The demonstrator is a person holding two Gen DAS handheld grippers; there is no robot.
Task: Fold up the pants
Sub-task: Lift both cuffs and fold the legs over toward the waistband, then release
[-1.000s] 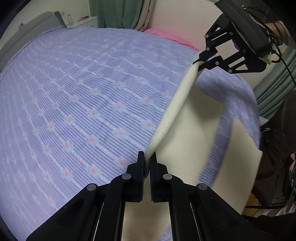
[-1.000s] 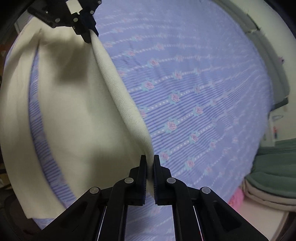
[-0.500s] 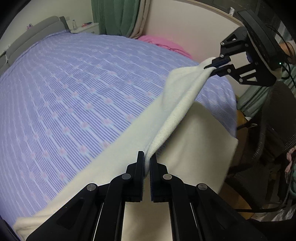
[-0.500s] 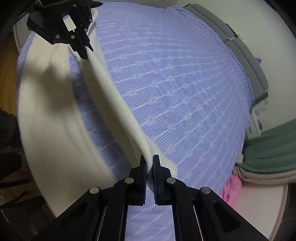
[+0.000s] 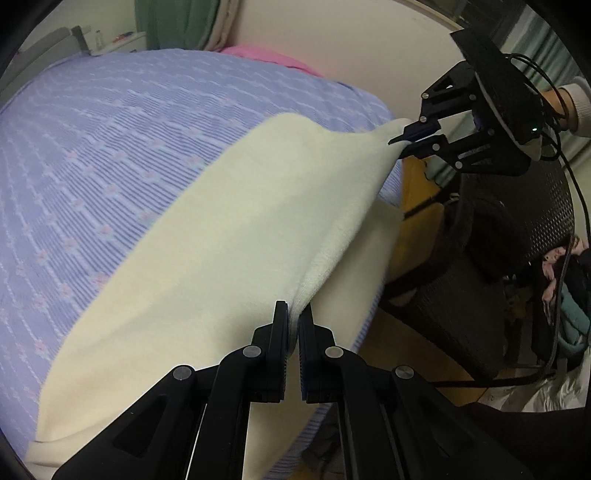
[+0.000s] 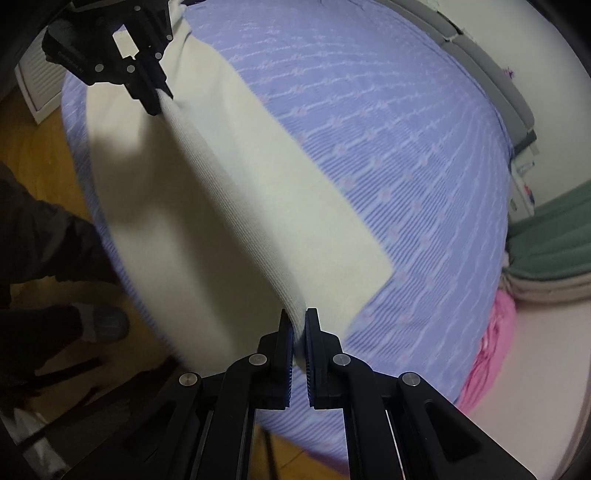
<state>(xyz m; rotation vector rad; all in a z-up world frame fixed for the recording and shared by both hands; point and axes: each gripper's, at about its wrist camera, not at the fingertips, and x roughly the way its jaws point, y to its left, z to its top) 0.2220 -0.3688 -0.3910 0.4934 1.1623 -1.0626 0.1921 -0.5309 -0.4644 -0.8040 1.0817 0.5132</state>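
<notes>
I see cream pants [image 5: 229, 236] with no pattern, lying on a bedspread [image 5: 92, 155] of lilac and blue stripes dotted with small pink flowers. My two grippers, left gripper [image 5: 293, 317] and right gripper [image 6: 299, 325], are black, and past the bed's far edge sit a pink cloth [image 6: 491, 354] and green curtains [image 5: 173, 22].

left gripper [image 5: 293, 317] angled steeply downward, jaws clamped on cream cloth [image 5: 221, 229], right gripper [image 6: 299, 325] likewise angled down, jaws clamped on same cloth
</notes>
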